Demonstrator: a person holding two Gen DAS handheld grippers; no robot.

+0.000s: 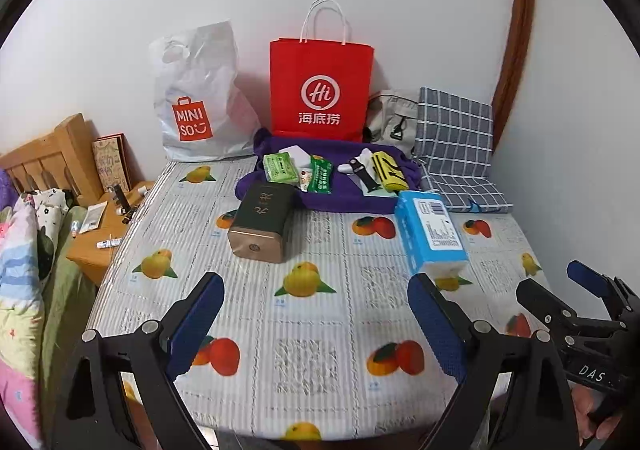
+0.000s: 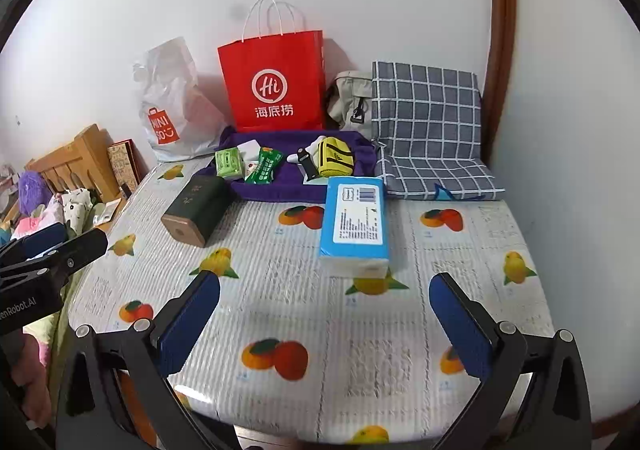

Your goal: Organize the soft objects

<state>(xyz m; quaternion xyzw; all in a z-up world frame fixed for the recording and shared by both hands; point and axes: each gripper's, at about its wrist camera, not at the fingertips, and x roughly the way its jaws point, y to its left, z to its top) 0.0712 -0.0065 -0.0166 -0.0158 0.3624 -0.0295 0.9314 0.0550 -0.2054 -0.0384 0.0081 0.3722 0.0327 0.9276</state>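
We see a purple cloth tray [image 2: 280, 186] at the worktop's [image 2: 304, 302] back holding small packets; a blue tissue pack [image 2: 354, 222] lies before it. Left gripper [image 1: 316, 326] and right gripper [image 2: 324, 326]: jaws wide, empty.

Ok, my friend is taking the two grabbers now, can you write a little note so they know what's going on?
Left gripper: open, holding nothing, above the near part of the table.
Right gripper: open, holding nothing, beside it.
Things: blue tissue pack and dark tea tin lie on the fruit-print cloth. Behind them a purple cloth holds small packets and a yellow pouch. The grey checked cloth lies folded at the back right; red paper bag and white plastic bag stand by the wall.
Done: cannot tell.
Left: probably sort the soft things; nothing is gripped yet.
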